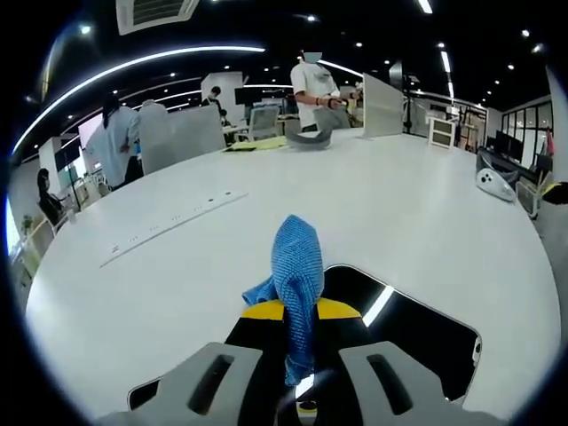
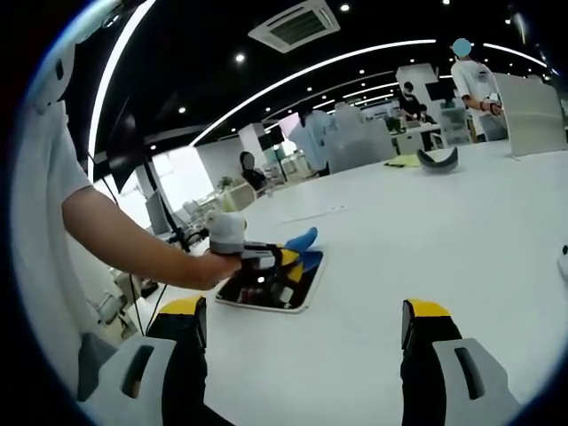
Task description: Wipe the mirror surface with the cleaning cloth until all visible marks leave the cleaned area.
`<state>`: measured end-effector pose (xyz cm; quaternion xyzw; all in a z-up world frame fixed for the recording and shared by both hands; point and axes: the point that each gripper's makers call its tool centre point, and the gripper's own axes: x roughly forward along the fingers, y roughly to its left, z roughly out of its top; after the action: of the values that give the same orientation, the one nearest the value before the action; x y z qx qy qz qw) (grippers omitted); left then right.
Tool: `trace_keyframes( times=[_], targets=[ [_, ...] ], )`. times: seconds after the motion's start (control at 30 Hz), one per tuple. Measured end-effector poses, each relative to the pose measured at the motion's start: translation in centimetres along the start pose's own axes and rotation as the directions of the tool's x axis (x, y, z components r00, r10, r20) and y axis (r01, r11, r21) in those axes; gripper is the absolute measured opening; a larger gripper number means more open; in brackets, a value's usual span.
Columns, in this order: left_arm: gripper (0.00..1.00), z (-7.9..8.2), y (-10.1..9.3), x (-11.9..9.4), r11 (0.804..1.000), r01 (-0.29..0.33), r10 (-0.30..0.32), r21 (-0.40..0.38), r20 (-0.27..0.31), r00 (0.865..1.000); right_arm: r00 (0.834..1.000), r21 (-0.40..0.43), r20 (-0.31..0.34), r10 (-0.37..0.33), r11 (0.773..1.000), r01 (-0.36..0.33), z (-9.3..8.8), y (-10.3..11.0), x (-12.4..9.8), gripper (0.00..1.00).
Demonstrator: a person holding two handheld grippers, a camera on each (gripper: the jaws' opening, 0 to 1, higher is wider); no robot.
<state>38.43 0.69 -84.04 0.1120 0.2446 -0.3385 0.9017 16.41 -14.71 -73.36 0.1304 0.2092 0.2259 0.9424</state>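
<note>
Wiping: sweep your left gripper (image 1: 297,390), clamped on the blue microfibre cloth (image 1: 297,266), across the dark rectangular mirror (image 1: 417,328).
Right gripper (image 2: 302,355): wide open, empty; keep away.

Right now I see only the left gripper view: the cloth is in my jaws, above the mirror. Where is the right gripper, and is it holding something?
Observer: The right gripper is open and holds nothing, over bare table.
Operator: Is it close to the mirror?
Observer: No. The mirror lies farther off, beyond its left jaw.
Operator: How is the left gripper placed there?
Observer: A hand holds the left gripper over the mirror; the cloth pokes past the far edge.
</note>
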Motion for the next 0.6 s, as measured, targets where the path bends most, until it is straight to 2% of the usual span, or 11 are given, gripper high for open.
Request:
trace_keyframes(
  times=[0.6],
  targets=[
    [0.07,-1.0,-1.1,-1.7,1.0,0.002,-0.002,-0.014,-0.002,1.0,1.0,0.0,0.006,0.009,1.0,-0.009,0.1,0.2,0.0,0.9]
  ],
)
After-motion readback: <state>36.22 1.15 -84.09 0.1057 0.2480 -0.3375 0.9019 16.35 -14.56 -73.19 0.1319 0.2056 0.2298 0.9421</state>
